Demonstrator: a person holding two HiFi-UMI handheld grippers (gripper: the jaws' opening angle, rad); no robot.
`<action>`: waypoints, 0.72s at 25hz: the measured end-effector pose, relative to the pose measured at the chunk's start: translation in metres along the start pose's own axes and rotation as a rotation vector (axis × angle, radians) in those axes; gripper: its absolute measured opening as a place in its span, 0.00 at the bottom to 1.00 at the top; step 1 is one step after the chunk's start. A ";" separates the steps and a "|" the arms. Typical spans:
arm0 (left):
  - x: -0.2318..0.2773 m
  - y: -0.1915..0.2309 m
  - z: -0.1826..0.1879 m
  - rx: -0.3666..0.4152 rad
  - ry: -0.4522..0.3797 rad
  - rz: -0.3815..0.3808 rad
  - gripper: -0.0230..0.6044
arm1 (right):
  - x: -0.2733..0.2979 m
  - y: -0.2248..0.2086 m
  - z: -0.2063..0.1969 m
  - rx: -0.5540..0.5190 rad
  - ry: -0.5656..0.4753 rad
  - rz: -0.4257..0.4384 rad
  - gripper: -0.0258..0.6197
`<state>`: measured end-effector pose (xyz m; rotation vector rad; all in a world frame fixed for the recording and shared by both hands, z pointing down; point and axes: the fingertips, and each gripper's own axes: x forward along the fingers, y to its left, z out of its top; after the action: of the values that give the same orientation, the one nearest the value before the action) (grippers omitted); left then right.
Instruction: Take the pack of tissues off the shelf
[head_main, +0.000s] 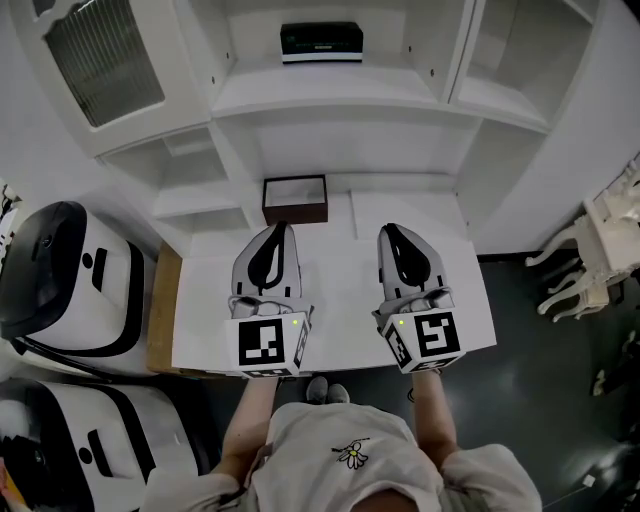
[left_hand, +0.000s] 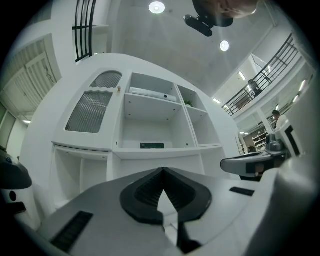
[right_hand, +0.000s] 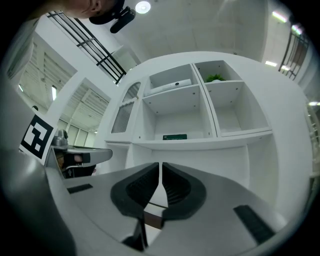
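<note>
- Left tongs (head_main: 280, 235) and right tongs (head_main: 391, 236): held side by side over the white tabletop (head_main: 335, 300), tips towards the shelf unit (head_main: 330, 100). Both are clenched on nothing; each gripper view shows the dark pads meeting at the tip with only background beyond.
- Judged reason for this pose: a ready stance in front of the shelves, well short of the target. The tongs must be released before either can take hold, so the reach has not yet begun.
- Pack of tissues (head_main: 321, 42): lies flat in the central compartment of the shelf unit, on the board above the tabletop. It sits alone there and well apart from both tongs.
- Appearance of the pack: a low, dark rectangular block with a pale band along its front lower edge. From the gripper views it reads as a thin dark-green strip (left_hand: 152, 146) (right_hand: 174, 136) on the shelf board. Any print on it is too small to read.
- Handling, as judged: a soft wrapped pack with free space at both sides, so one pair of tongs could close across it.
- Open brown box (head_main: 295, 198): stands at the back of the tabletop, just ahead of the left tongs and below the pack's compartment. It appears empty.
</note>
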<state>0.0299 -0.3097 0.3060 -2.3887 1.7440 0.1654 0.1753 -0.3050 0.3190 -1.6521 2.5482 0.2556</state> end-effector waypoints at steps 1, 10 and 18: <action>0.001 0.000 0.000 0.001 -0.001 0.000 0.03 | 0.003 -0.001 -0.004 0.019 0.017 0.000 0.08; 0.011 0.005 -0.009 -0.005 0.017 -0.027 0.04 | 0.019 -0.004 -0.020 0.131 0.008 0.006 0.77; 0.020 0.007 -0.010 0.002 0.010 -0.061 0.03 | 0.033 -0.009 0.008 0.131 -0.012 0.049 0.77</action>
<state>0.0290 -0.3327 0.3114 -2.4419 1.6728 0.1437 0.1696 -0.3363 0.3046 -1.5386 2.5395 0.0995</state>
